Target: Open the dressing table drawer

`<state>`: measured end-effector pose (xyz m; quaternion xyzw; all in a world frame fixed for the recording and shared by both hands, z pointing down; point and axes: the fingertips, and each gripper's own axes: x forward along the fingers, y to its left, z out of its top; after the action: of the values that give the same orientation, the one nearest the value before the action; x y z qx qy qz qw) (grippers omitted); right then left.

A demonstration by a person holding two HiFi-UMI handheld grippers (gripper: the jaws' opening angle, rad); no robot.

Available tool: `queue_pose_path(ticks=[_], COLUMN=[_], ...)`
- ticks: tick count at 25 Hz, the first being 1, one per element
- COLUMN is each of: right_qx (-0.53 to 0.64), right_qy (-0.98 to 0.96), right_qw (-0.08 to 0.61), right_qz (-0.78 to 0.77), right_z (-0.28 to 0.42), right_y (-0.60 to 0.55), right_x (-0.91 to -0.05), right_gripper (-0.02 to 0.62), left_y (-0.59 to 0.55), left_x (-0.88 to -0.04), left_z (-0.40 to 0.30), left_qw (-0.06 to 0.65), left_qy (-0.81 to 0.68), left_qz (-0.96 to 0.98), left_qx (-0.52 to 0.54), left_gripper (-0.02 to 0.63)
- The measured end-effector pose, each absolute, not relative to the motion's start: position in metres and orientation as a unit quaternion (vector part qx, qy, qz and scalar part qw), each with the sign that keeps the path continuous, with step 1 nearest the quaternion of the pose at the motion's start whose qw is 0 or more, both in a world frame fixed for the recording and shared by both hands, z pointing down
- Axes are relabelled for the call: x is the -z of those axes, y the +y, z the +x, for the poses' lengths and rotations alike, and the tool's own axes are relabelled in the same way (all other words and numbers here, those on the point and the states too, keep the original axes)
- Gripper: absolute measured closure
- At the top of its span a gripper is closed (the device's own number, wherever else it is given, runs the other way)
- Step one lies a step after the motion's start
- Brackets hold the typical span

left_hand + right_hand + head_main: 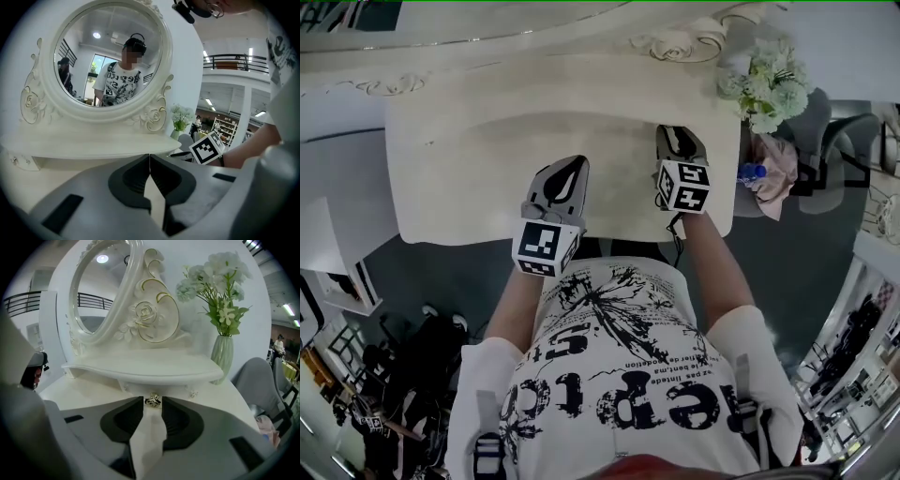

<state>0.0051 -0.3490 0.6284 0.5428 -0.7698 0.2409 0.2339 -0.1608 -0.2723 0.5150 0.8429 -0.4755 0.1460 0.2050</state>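
The cream dressing table (478, 187) carries a raised shelf (140, 367) under an oval mirror (108, 56). A small drawer front (136, 386) sits below that shelf, with a gold knob (152, 401). My right gripper (152, 398) is open, its tips a narrow gap apart, and the knob shows in that gap just at the tips. In the head view the right gripper (675, 133) points at the back of the tabletop. My left gripper (149, 157) is shut with nothing in it and hovers over the tabletop, to the left of the right gripper, as the head view (572, 171) shows.
A green vase of white flowers (224, 352) stands at the table's right end, close beside the right gripper. A grey chair (262, 376) with pink cloth (776, 173) and a blue bottle (752, 172) is right of the table. The person stands at the front edge.
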Motion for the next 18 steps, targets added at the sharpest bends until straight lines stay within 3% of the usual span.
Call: queue_pose_path(ticks=[18], right_qx=[-0.267], right_qy=[-0.753], right_qw=[0.240], right_qz=[0.552], right_z=[0.009], right_y=[-0.318], right_x=[-0.631], right_gripper=[0.485], left_y=[-0.259], left_x=[-0.511], left_z=[-0.166], left_qw=[0.211], left_qy=[-0.487], left_qz=[0.835], left_qx=[-0.146], left_gripper=[0.588])
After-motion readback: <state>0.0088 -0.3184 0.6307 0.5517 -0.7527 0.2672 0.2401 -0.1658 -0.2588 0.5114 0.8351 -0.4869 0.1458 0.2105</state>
